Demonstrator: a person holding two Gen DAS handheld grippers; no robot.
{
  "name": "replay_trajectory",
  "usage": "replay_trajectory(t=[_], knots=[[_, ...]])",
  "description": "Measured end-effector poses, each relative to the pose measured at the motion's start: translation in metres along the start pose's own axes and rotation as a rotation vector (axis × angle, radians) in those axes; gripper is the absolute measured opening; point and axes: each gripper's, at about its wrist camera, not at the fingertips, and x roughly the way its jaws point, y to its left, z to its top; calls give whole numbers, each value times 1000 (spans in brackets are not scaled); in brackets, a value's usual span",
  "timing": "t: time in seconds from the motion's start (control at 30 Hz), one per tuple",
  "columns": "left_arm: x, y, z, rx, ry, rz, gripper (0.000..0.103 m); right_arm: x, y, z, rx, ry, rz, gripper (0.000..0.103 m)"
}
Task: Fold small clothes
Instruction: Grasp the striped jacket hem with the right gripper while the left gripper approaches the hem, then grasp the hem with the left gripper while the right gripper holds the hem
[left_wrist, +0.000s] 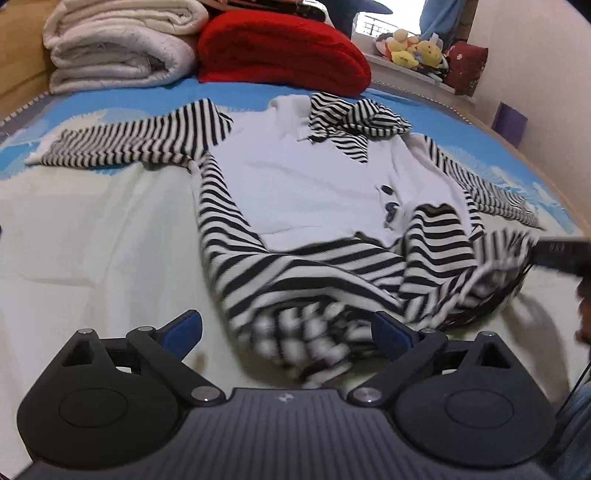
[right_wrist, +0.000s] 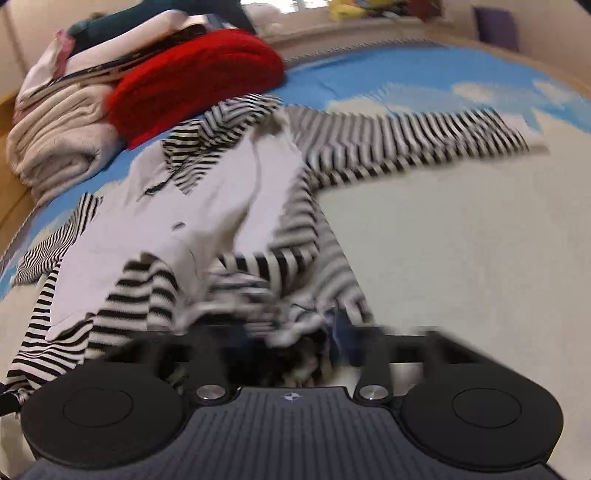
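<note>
In your left wrist view, the striped garment (left_wrist: 295, 192) is lying spread on the bed (left_wrist: 92, 240), its white chest panel facing up, one sleeve reaching toward 10 o'clock and the other toward 3 o'clock, with the hem bunching toward 6 o'clock. Your left gripper (left_wrist: 288, 334) is hovering just above that bunched hem with its blue-padded fingers (left_wrist: 183, 330) standing wide apart and holding nothing. At 3 o'clock a dark bar, which looks like your right gripper (left_wrist: 561, 254), is meeting the hem corner, and the cloth there is lifting and blurring. Folded blankets (left_wrist: 118, 44) and a red cushion (left_wrist: 284, 55) are sitting at 12 o'clock, well apart from the work. In your right wrist view, your right gripper (right_wrist: 295, 332) is sitting in a crumpled wad of the striped garment (right_wrist: 207, 206); fabric is covering the tips and motion blur is smearing them, so I cannot tell whether they are pinching or merely pushing. This view is showing the far sleeve stretching toward 2 o'clock, while only the left view is showing the buttons and the whole outline. The knit is looking soft, light and limp, so it will likely sag and crease; you are best taking it at hem corners or shoulder seams.
</note>
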Motion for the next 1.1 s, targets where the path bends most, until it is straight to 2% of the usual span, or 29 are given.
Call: replay_trajectory(t=[0.1,0.23,0.63,0.67,0.8,0.83,0.9,1.0,1.07,1.1], knots=[[0,-1,2,15,-21,23,100,-3,-2,16,72,-51,12,28],[6,2,3,10,0,39,100,14,-2,24,132,-14,2,28],[4,-2,2,42,14,4,100,25,3,21,136,16,-35,28],[3,-2,1,47,21,-22,100,25,3,21,137,18,-36,28],[-8,10,1,47,61,-251,100,29,1,20,147,33,-48,28],[-10,12,-1,49,59,-273,101,29,1,20,150,38,-49,28],[-7,10,-4,64,67,-252,101,28,1,20,150,40,-47,28],[8,2,-7,99,114,-173,100,27,3,21,141,36,-45,29],[16,-1,-6,111,124,-163,92,27,4,21,140,37,-43,29],[19,-4,-4,109,123,-162,78,27,4,21,142,36,-40,29]])
